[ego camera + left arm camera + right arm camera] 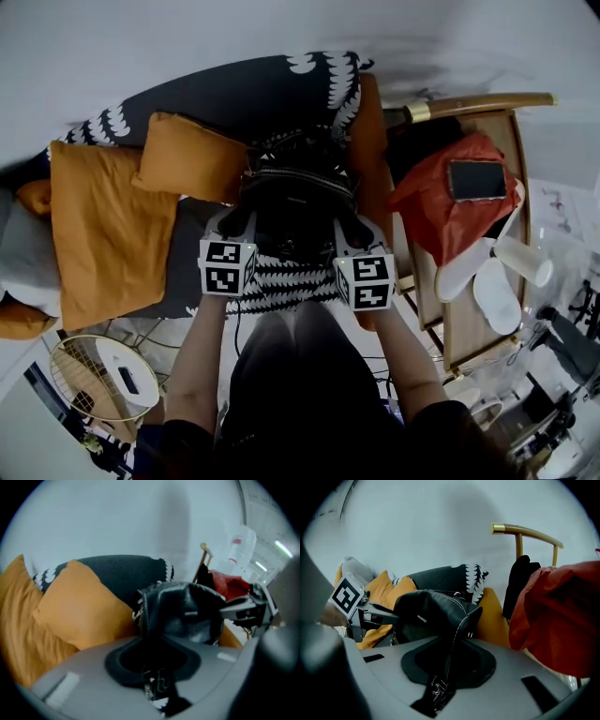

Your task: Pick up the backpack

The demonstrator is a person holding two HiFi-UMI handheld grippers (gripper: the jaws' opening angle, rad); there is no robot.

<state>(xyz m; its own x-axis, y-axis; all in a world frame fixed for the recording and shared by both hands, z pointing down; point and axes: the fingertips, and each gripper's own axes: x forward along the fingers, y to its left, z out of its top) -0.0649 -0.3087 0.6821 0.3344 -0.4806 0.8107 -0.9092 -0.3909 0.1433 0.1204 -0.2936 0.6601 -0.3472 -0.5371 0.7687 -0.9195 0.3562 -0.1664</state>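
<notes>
A black leather backpack stands on a sofa with a black and white patterned cover. My left gripper is at the backpack's left side and my right gripper at its right side. In the left gripper view the bag rises just ahead, and a stitched black edge of it runs down between the jaws of the left gripper, which are shut on it. In the right gripper view a stitched strap of the backpack with a metal buckle is pinched in the right gripper.
An orange cushion and an orange blanket lie left of the bag. To the right, a wooden rack with a gold rail holds a red bag with a phone on top. A round wire table stands at lower left.
</notes>
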